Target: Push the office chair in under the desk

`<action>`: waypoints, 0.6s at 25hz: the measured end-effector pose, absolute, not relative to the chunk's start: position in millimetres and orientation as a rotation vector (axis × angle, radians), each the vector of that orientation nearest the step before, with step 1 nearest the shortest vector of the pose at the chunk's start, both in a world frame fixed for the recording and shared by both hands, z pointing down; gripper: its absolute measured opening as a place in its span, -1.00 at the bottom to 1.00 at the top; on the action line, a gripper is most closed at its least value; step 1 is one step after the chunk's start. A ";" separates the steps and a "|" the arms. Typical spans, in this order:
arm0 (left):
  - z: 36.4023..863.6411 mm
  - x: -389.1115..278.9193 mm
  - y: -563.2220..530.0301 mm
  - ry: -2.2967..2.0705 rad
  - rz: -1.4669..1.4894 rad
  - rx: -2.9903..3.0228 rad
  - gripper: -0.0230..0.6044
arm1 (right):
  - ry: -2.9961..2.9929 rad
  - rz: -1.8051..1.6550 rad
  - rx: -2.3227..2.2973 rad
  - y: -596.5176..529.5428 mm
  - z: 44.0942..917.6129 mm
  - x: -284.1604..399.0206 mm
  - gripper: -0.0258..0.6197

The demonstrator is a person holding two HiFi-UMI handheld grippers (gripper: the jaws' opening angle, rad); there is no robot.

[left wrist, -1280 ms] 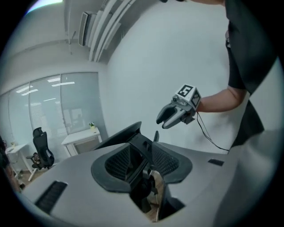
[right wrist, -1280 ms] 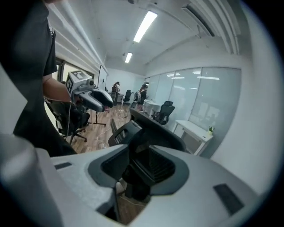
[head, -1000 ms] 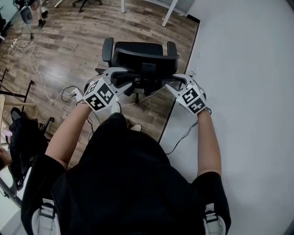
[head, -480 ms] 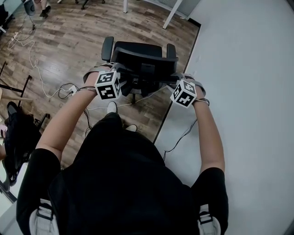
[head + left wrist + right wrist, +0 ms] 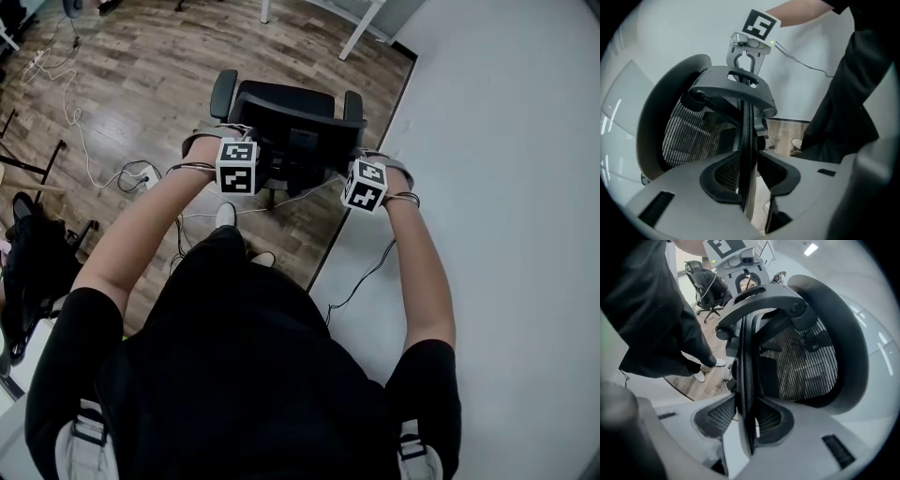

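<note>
The left gripper [image 5: 752, 173] and right gripper [image 5: 746, 420] each straddle a side edge of the office chair [image 5: 291, 112] backrest, jaws closing, not yet clamped.

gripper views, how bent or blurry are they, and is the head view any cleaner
Left gripper view: strong fisheye bend, black corners, and the office chair frame nearest the lens is soft while its mesh looks crisp. Right gripper view: same bend and dark rim, with a ceiling light gleaming at the top. Head view: evenly lit, sharp, no hard shadows.
</note>
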State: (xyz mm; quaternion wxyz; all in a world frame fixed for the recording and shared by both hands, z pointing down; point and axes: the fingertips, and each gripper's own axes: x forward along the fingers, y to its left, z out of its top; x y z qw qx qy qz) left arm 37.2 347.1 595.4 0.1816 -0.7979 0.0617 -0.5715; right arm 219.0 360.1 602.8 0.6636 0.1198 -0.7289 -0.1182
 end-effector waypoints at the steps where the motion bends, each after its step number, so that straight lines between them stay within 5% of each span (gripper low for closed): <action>1: 595.9 37.5 346.3 0.171 -1.614 -2.242 -0.60 | -1.641 -0.272 0.259 359.6 603.8 219.1 -0.55; 15: 597.2 31.7 331.2 0.164 -1.632 -2.204 -0.63 | -1.664 -0.273 0.266 347.7 601.3 209.3 -0.59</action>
